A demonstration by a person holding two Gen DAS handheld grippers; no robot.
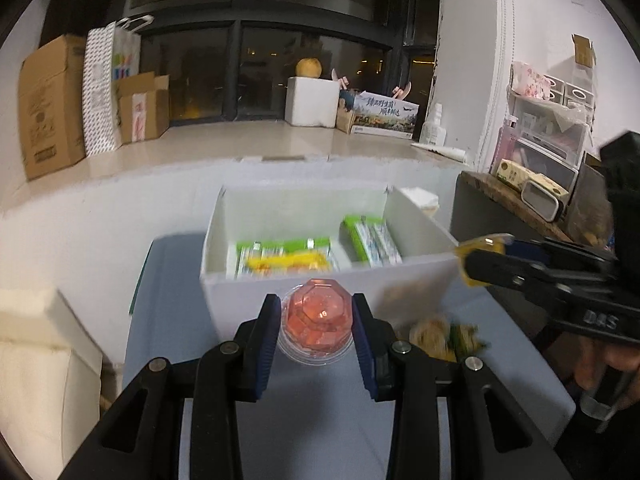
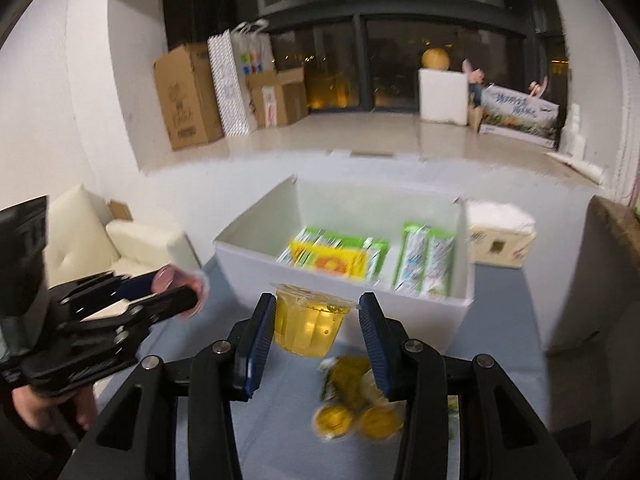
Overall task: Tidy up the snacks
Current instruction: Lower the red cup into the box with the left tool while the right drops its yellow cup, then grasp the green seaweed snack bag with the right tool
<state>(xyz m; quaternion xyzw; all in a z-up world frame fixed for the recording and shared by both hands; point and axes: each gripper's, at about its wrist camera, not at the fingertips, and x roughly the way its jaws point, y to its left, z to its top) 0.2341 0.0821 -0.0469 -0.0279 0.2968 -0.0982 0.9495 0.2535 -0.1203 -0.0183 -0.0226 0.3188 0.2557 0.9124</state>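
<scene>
Plastic, light, slick, crushable | we are pinching red jelly cup (image 1: 316,320) sidewalls in left gripper (image 1: 316,330) | right gripper (image 2: 318,330) is clenching yellow jelly cup (image 2: 308,320) | white box (image 2: 360,300) ahead

The left gripper (image 1: 316,322) points forward and down, its blue pads (image 1: 267,344) pressed on both sides of a red cup (image 1: 316,320). The right gripper (image 2: 318,320) points the same way, clamped on a yellow cup (image 2: 308,322) whose foil rim reaches the right pad. A hand (image 1: 608,372) grips the right gripper's handle; another hand (image 2: 52,408) holds the left's.
</scene>
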